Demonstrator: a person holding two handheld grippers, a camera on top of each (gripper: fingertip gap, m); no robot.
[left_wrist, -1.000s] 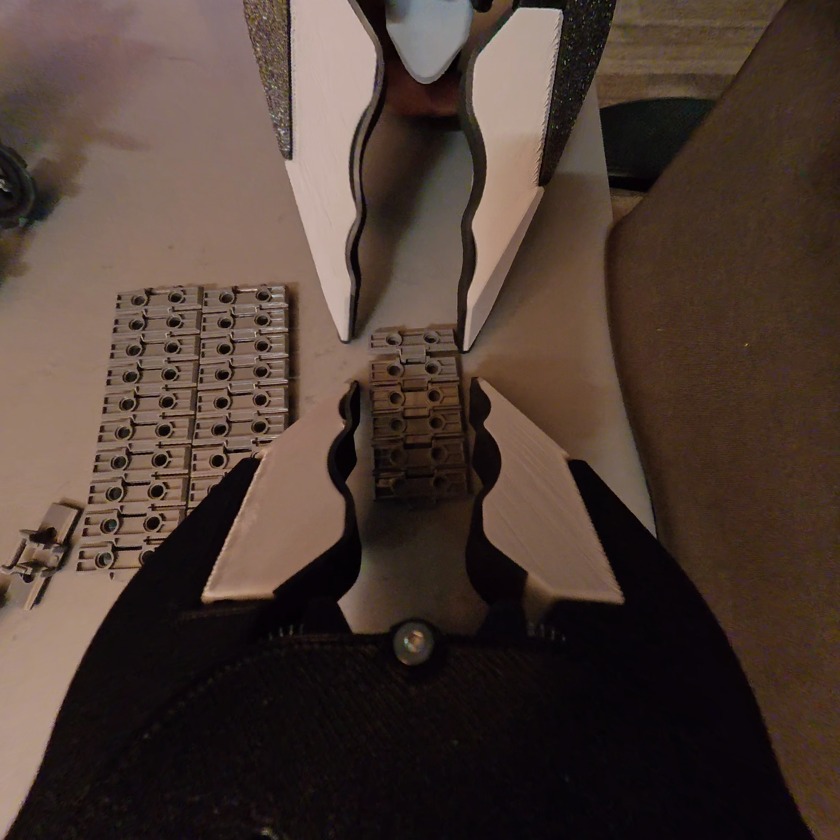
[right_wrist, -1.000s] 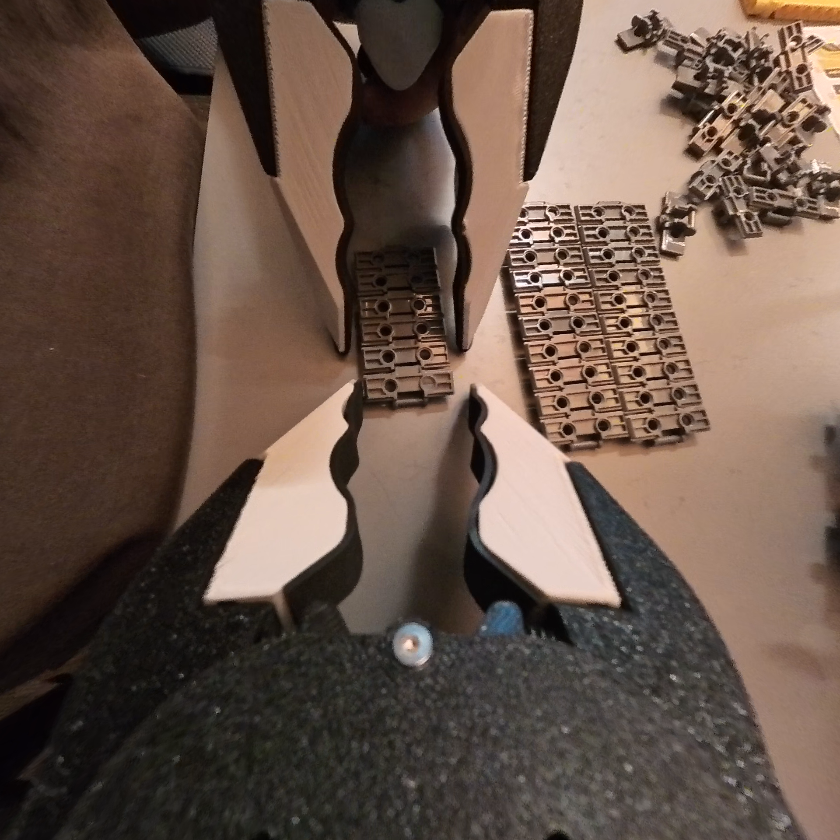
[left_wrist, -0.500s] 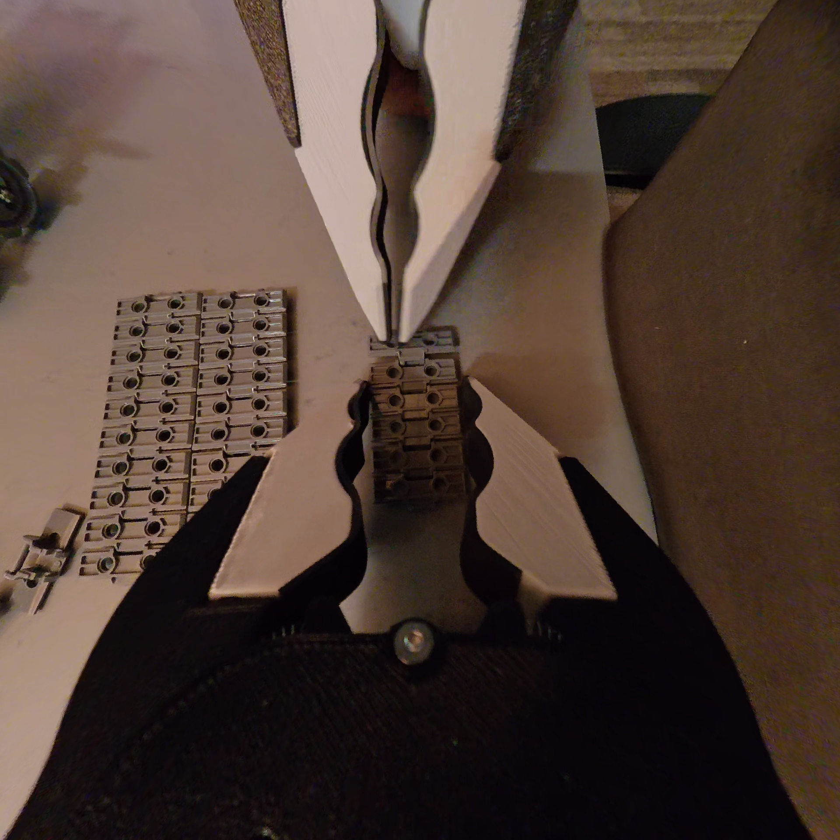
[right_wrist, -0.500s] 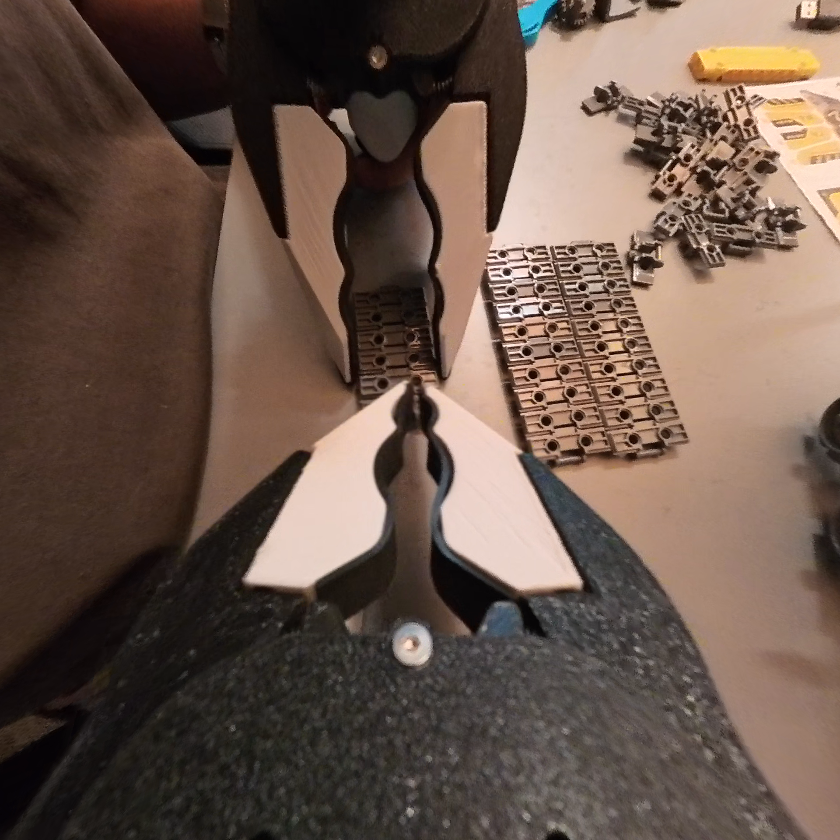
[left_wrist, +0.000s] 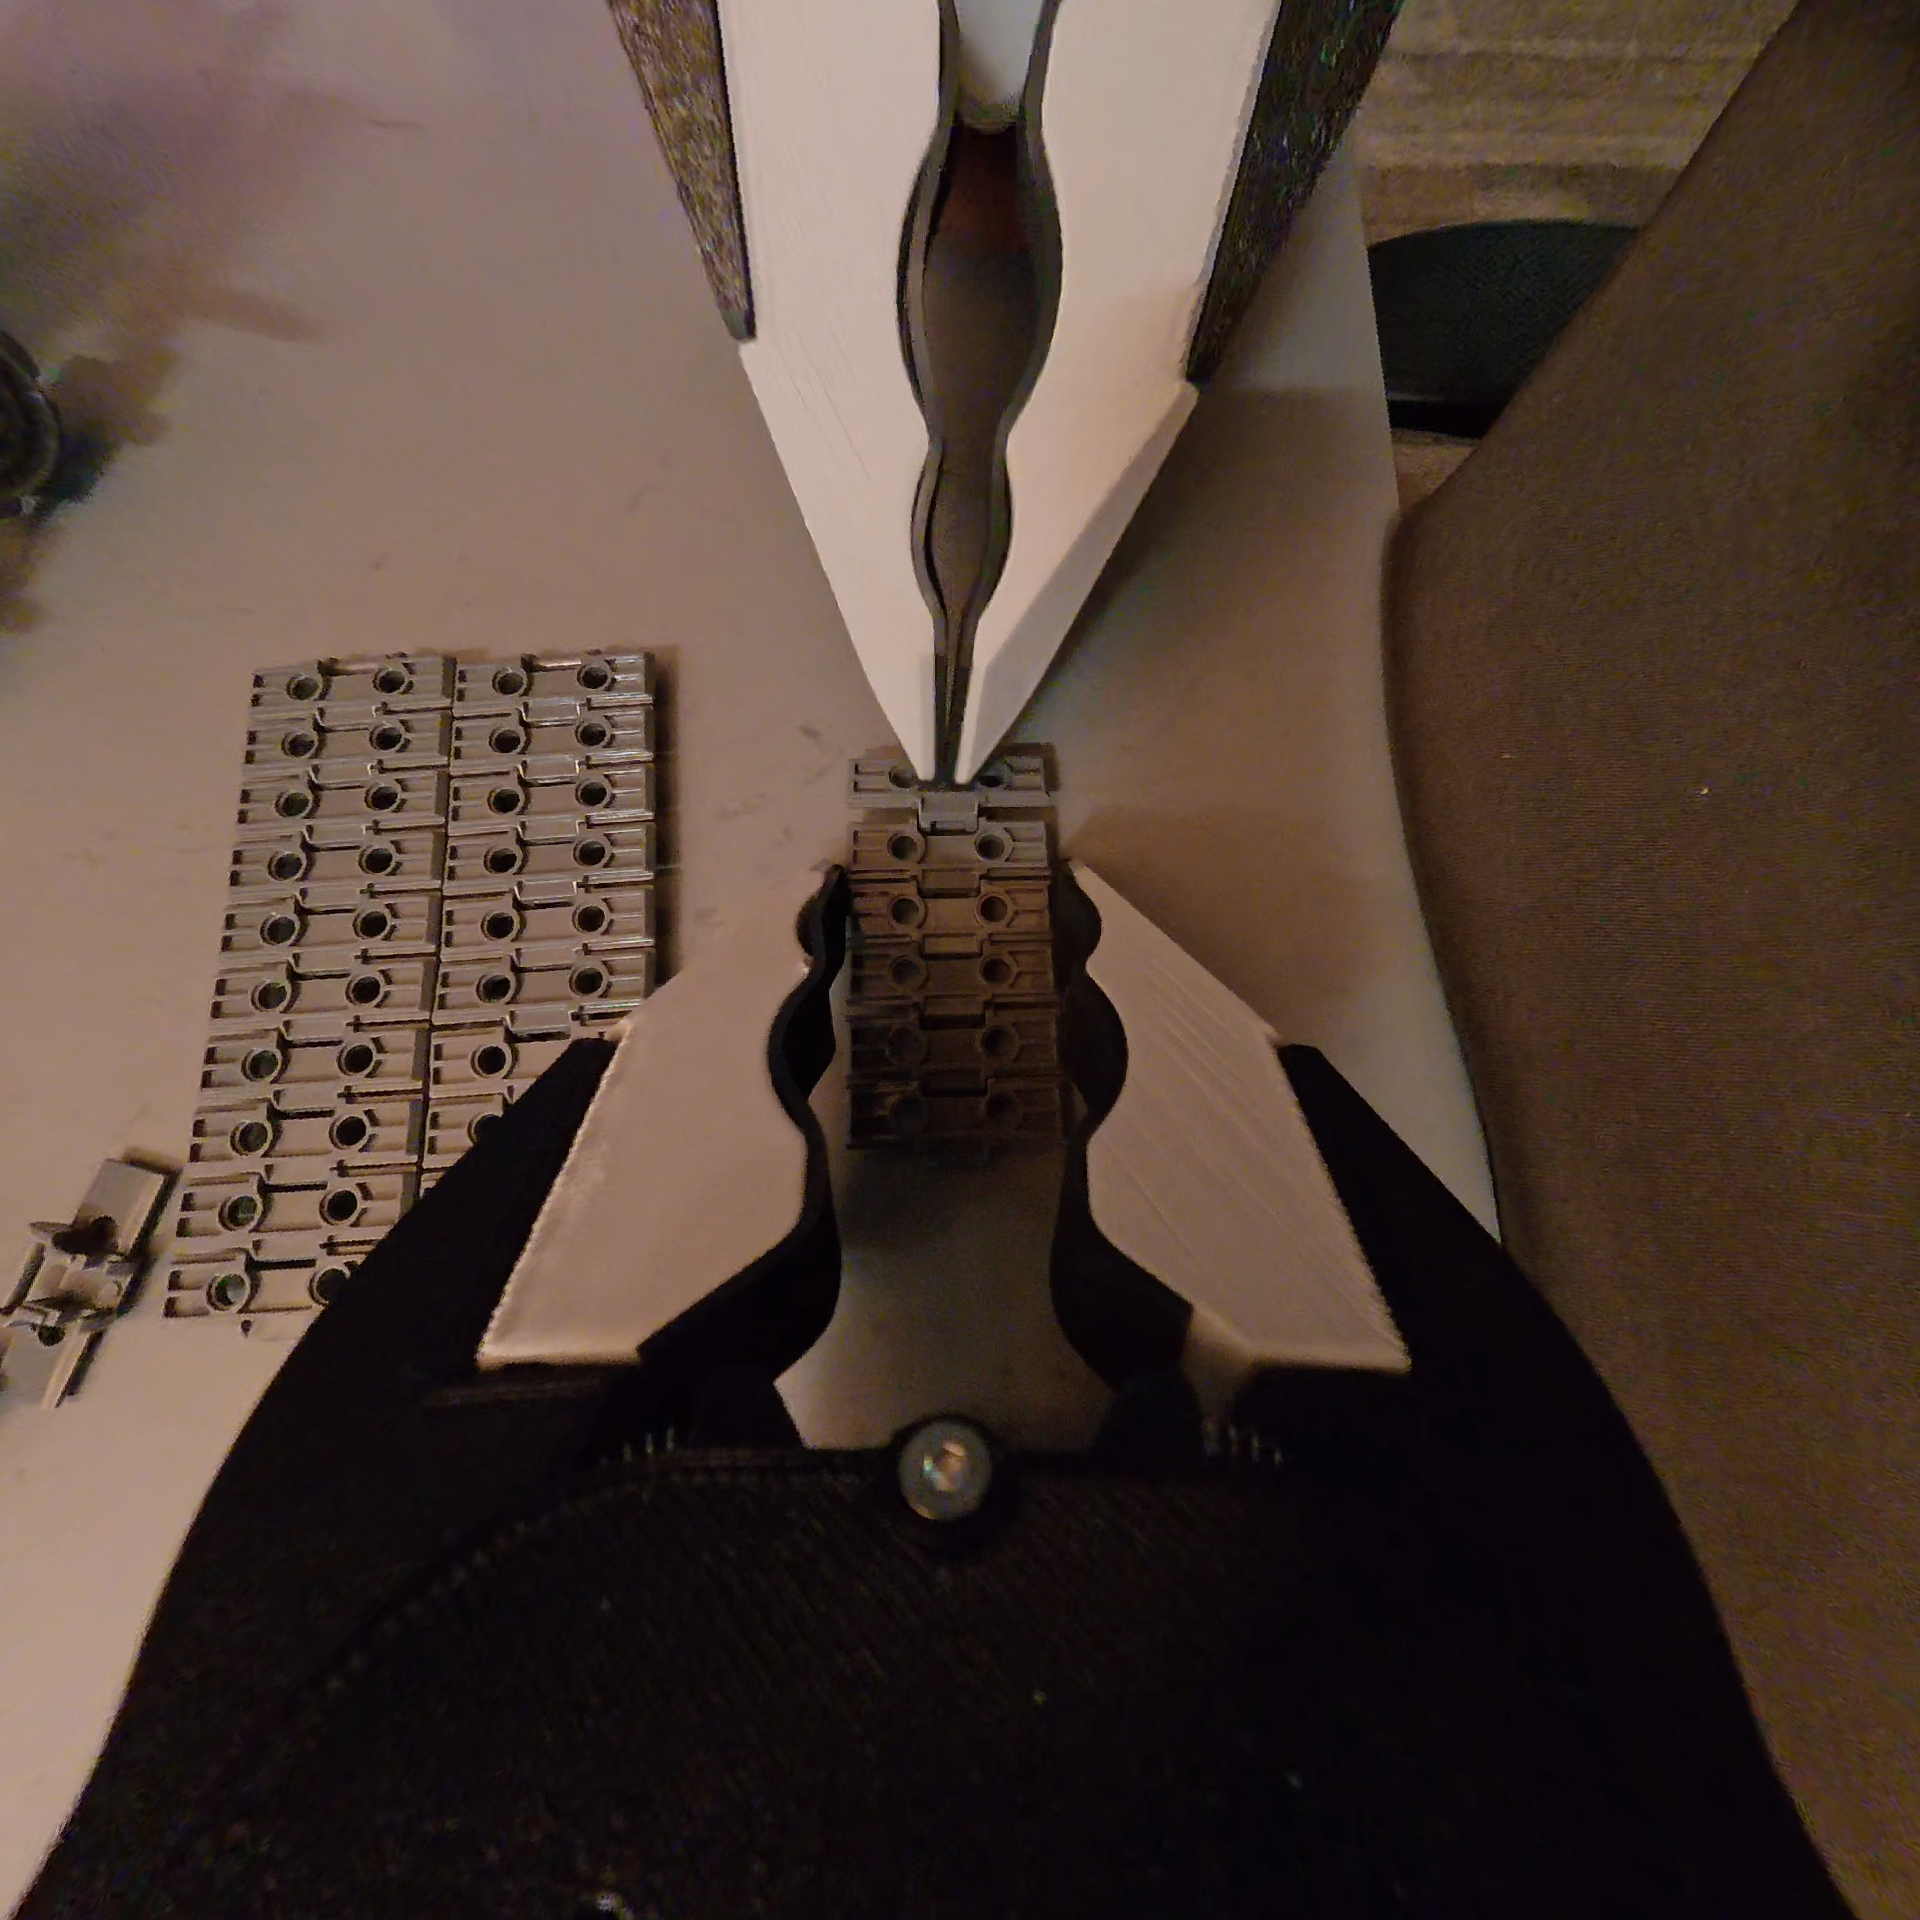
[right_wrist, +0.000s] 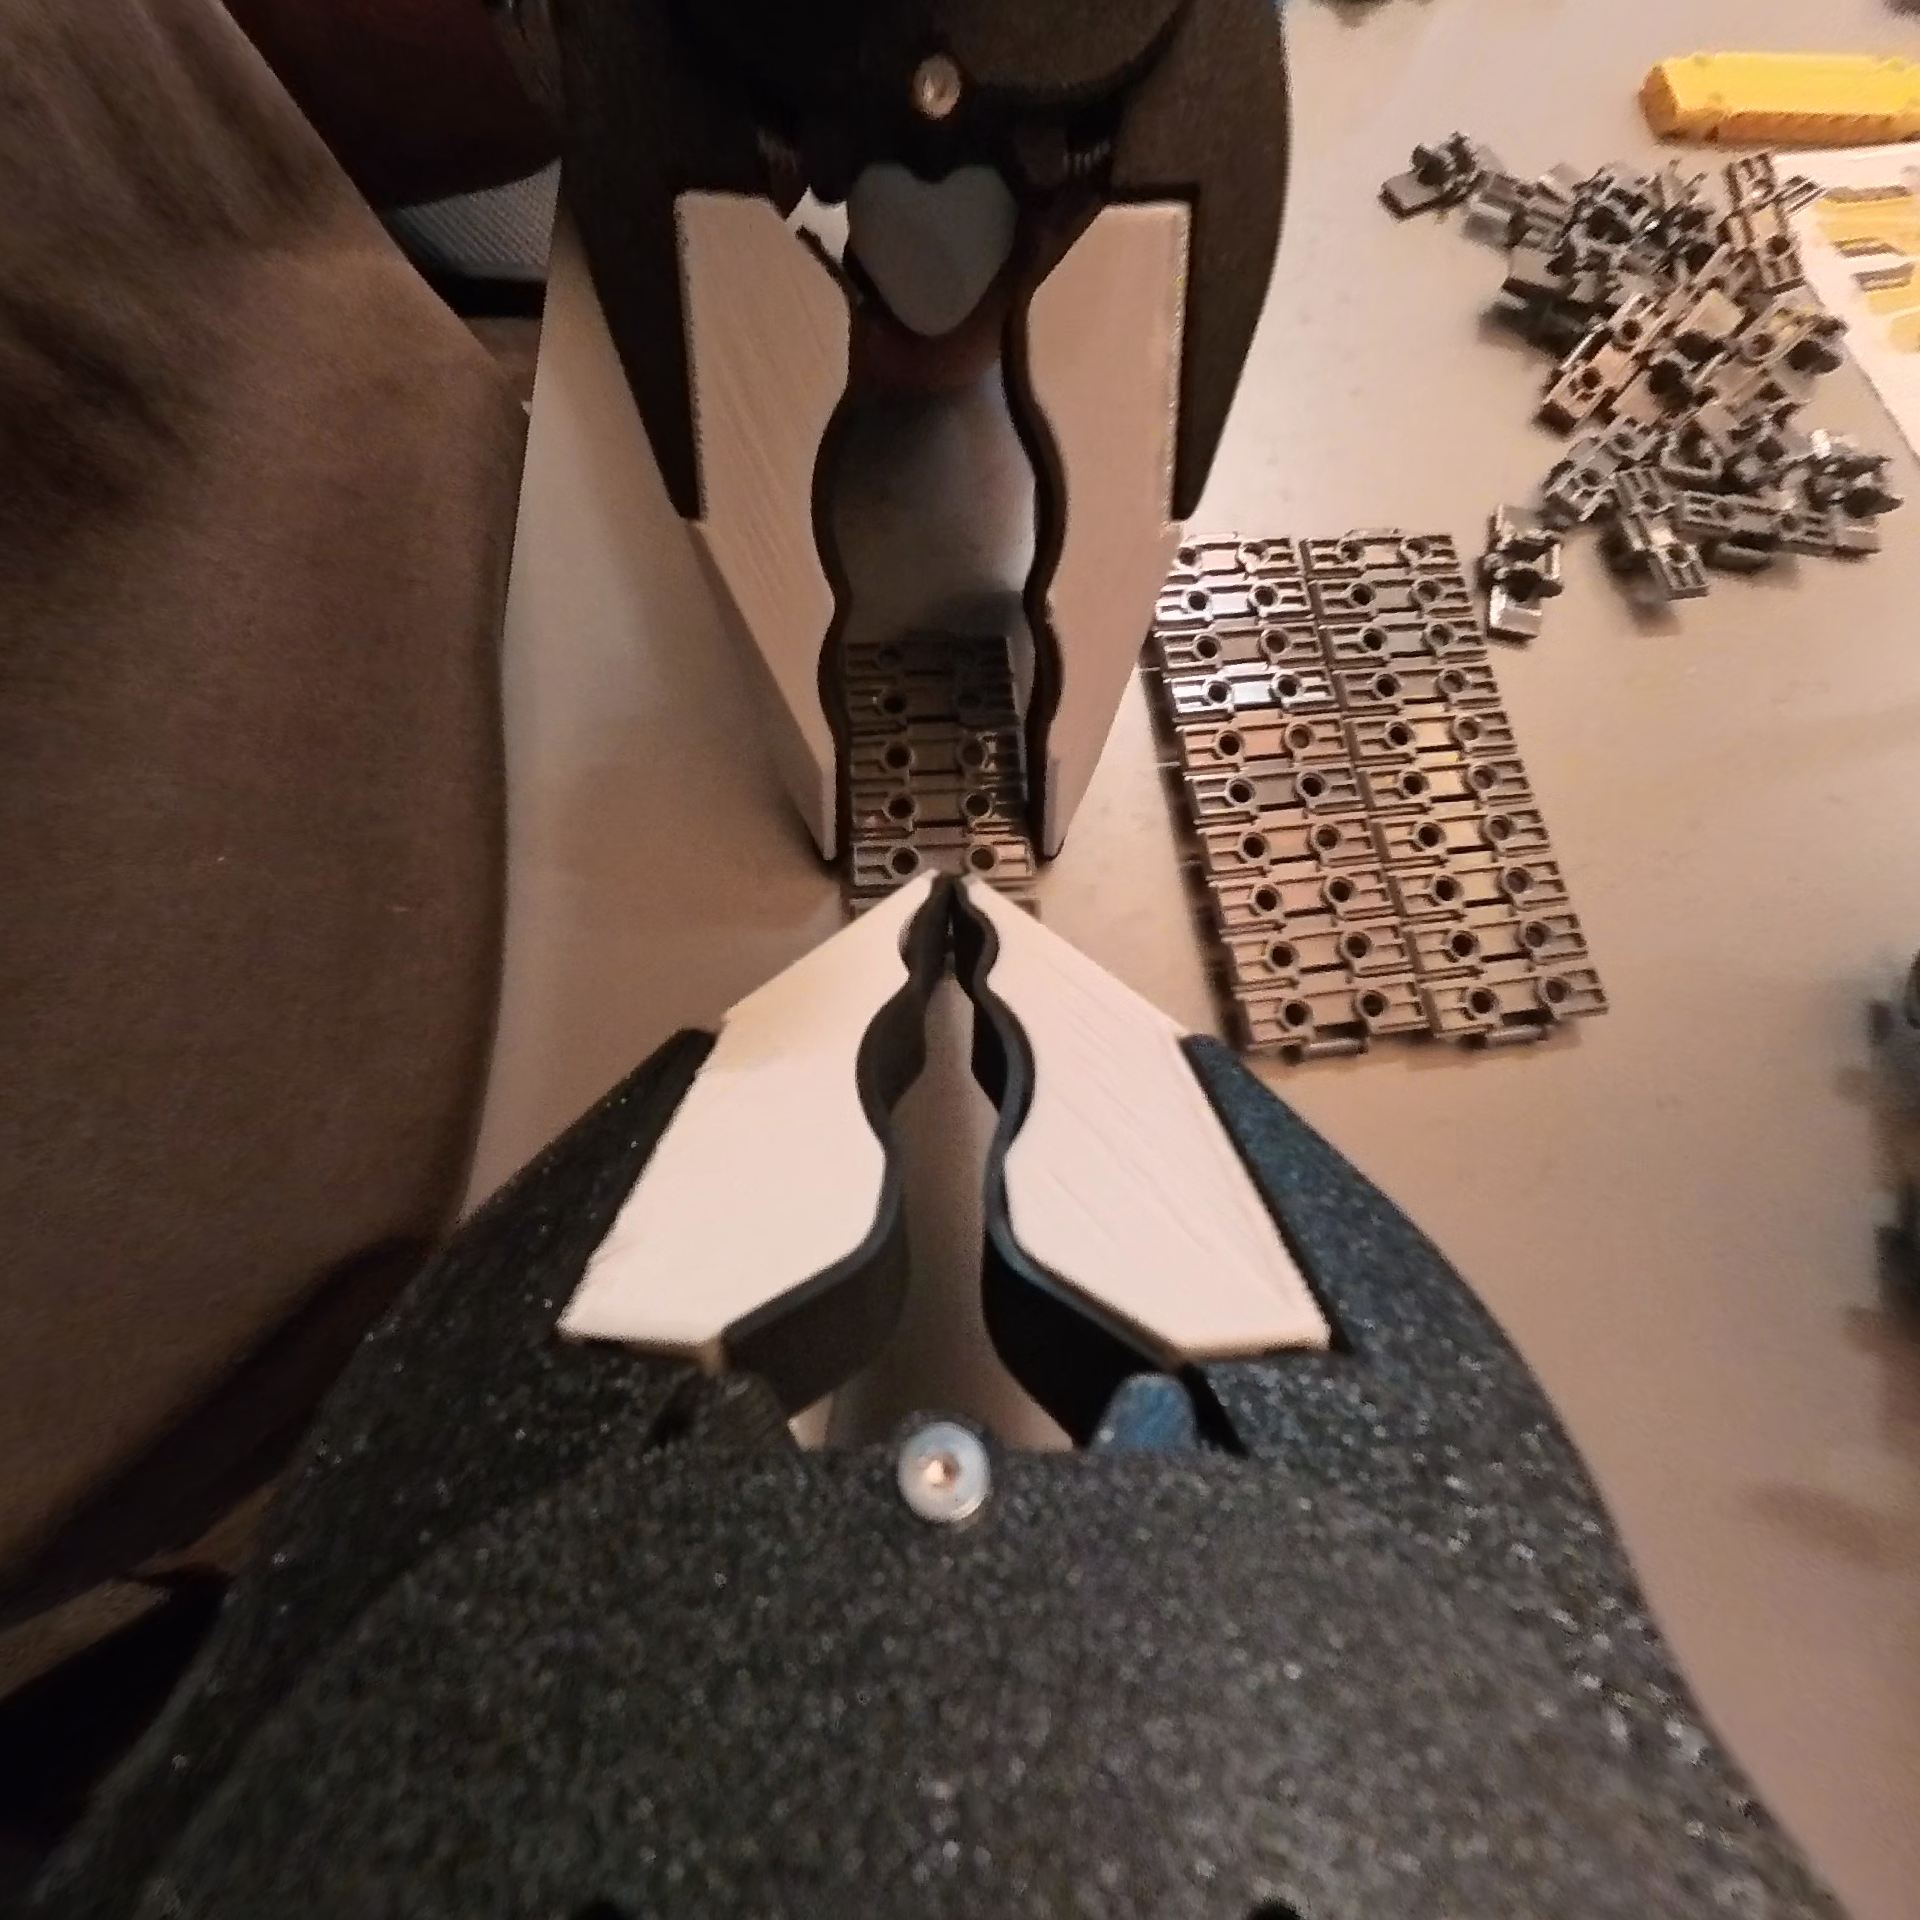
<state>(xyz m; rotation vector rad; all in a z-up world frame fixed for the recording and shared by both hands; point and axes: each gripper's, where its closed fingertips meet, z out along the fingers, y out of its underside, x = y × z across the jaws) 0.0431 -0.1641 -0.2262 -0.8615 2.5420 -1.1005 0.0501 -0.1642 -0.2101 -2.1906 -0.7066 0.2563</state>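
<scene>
Between the two claws, on the pale counter, lies a short grey strip of linked track pieces, flat, its long axis running straight from one claw to the other. The left claw stands partly open with its fingers along both long sides of the strip, pressing or just beside them; the hold looks snug, though I cannot tell how firm. The right claw is closed nearly to a point, its tips pinched on the middle tab of the strip's end link nearest it.

The left wrist view shows that end link sitting a little out of line with the rest, and a lone loose link off to the left claw's left. The right wrist view shows the left claw head-on, and beyond it to the right a loose heap of dark links, a yellow block and a printed sheet.

Both views show a wider double-row mat of joined links, beside the strip and parallel to it. On the strip's other side is brown fabric.
</scene>
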